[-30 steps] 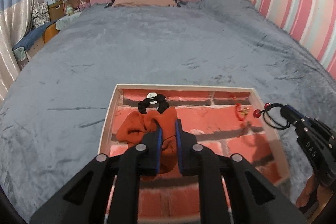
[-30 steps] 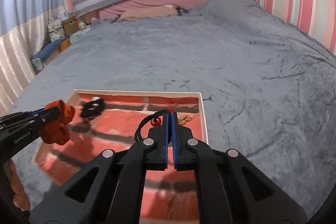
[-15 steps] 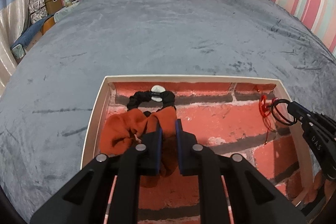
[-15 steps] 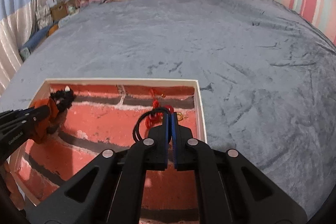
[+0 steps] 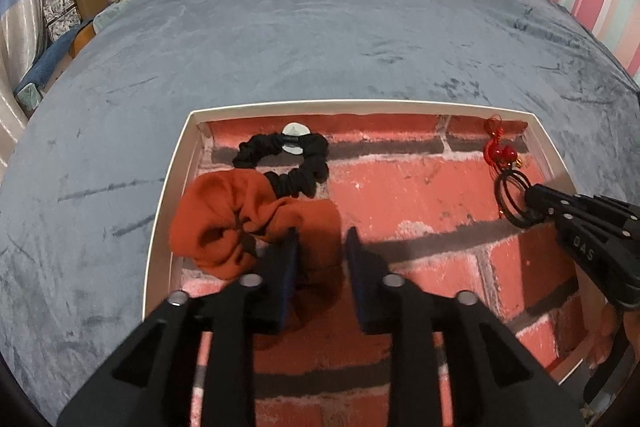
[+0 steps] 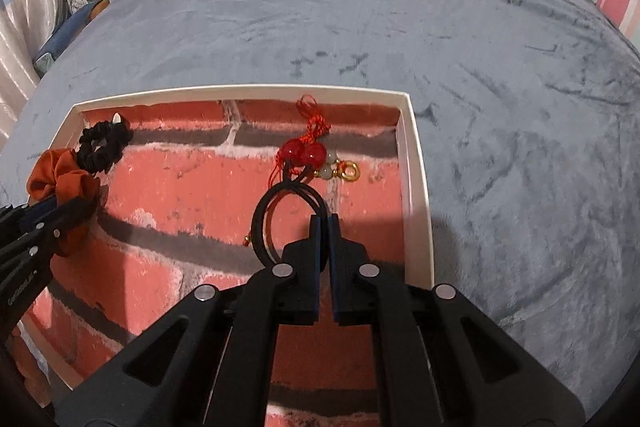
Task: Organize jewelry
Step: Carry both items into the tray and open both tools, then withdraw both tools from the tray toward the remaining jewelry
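1. Nearest the left wrist camera, the left gripper [image 5: 320, 243] was opening its jaws over the orange scrunchie [image 5: 248, 223]. The cloth lay between the pads, apparently touching only the left one, so it read as released.
2. Judging by that, the step in hand was setting down: the orange scrunchie rested on the floor of the tray [image 5: 168, 187], near its left wall.
3. Likewise near the right wrist camera, the right gripper [image 6: 325, 223] was clenched on the black hair tie [image 6: 264, 211], a thin double loop bulging out to the left of the pads and low over the tray floor.
4. Next, I judged, the right jaws needed to part so the loop could drop flat, and both grippers needed to lift straight up so no fabric or elastic snagged on a pad.
5. Just beyond the hair tie lay the red cord charm [image 6: 304, 151], two glossy red beads on knotted cord with pale beads and a gold ring beside them, close to the tray's right wall.
6. Farther left, by the back wall, sat the black scrunchie [image 5: 288, 163] with a white disc, touching the orange one.
7. Beyond the tray, the grey blanket [image 5: 320, 27] spread away toward striped walls.
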